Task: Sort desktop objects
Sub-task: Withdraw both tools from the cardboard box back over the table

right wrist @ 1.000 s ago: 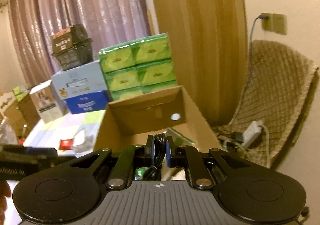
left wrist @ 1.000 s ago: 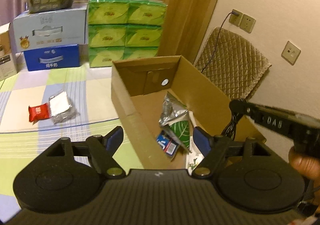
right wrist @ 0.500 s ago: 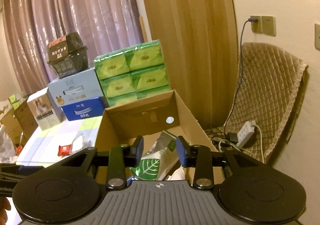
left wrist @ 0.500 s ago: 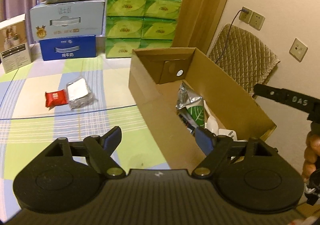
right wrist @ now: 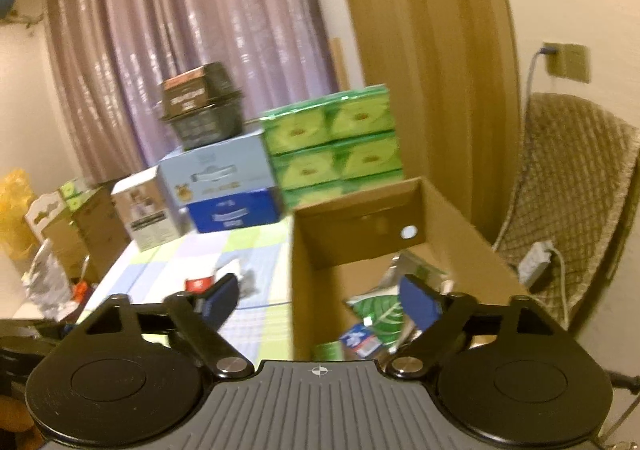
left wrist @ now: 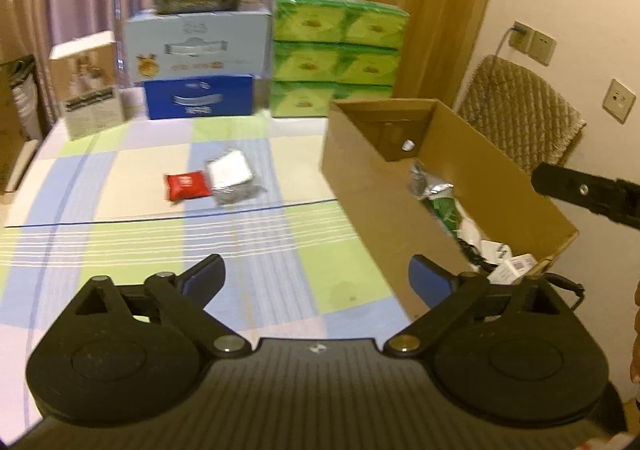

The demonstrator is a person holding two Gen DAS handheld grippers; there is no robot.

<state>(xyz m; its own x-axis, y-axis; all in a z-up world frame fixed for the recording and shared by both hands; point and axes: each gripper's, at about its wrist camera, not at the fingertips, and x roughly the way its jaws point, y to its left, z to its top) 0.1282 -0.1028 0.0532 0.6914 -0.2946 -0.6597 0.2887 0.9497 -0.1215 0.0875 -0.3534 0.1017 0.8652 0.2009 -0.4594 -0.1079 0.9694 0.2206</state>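
An open cardboard box (left wrist: 360,173) stands on the right side of the checked tablecloth and holds several packets, a green leaf pouch (right wrist: 378,310) among them. A red packet (left wrist: 187,185) and a silver-and-white packet (left wrist: 232,175) lie side by side mid-table. My left gripper (left wrist: 316,276) hangs open over the cloth in front of the box's near corner, holding nothing. In the right wrist view my right gripper (right wrist: 320,300) is open and empty above the box's left wall (right wrist: 312,290). Part of the right gripper's body (left wrist: 588,191) shows at the right edge of the left wrist view.
Stacked green tissue packs (left wrist: 338,53), a pale blue carton (left wrist: 196,45) on a dark blue one, a dark basket on top and a small white box (left wrist: 90,83) line the table's back edge. A quilted chair (right wrist: 572,185) and a power strip stand right of the box.
My right gripper, shut on a black cable a second ago, has opened wide and pulled back above the box. My left gripper has drawn back and swung left, still open.
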